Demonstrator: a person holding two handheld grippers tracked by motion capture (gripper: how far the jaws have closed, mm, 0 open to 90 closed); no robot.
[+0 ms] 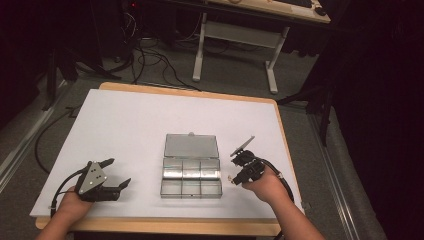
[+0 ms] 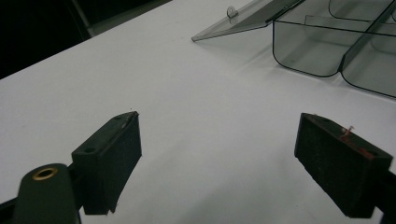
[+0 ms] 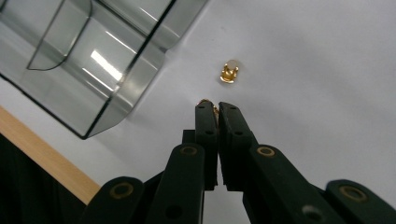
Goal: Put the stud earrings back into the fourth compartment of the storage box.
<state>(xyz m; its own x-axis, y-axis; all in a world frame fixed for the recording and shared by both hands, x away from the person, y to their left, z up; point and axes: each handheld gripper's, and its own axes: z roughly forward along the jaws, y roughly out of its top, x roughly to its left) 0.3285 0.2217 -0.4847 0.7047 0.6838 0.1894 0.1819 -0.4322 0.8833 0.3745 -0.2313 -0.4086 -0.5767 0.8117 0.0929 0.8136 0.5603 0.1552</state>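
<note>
A clear plastic compartment box point(image 1: 191, 184) lies in the middle of the white board, its lid point(image 1: 191, 146) folded open towards the far side. My right gripper point(image 1: 233, 176) sits just right of the box, low over the board. In the right gripper view the jaws are pressed together on a small gold part point(image 3: 207, 102) at their tips point(image 3: 213, 109). A second small gold part point(image 3: 229, 71) lies on the board just beyond them, beside the box's corner point(image 3: 93, 60). My left gripper point(image 1: 117, 172) rests at the near left, open and empty point(image 2: 224, 154), pointing towards the box point(image 2: 327, 51).
The white board point(image 1: 130, 120) covers a wooden table whose edge point(image 1: 165, 226) runs along the near side. Another desk's white legs point(image 1: 200, 50) and loose cables point(image 1: 150, 55) are on the floor beyond. The room around is dark.
</note>
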